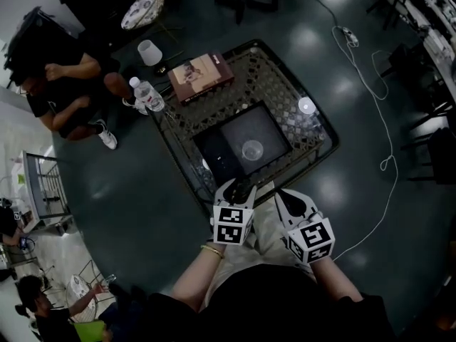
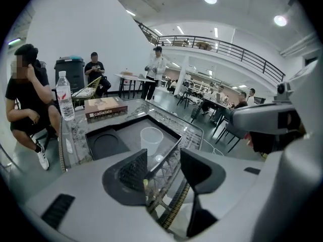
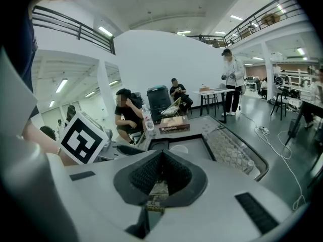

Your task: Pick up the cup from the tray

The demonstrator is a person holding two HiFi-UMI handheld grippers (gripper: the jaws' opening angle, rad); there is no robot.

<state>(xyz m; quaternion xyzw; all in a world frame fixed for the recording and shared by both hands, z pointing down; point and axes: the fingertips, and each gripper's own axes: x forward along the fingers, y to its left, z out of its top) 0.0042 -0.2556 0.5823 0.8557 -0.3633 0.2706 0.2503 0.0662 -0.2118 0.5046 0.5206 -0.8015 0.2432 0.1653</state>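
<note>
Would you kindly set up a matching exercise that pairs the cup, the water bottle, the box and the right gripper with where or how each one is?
Things:
1. cup
2. water bottle
3. box
4. right gripper

Places or states:
A. fingers together, nothing held
B. upright in the dark tray
C. lying flat on the table, beyond the tray
D. standing at the table's corner, near the seated person

Pairs: 1-B, 2-D, 3-C, 4-A.
</note>
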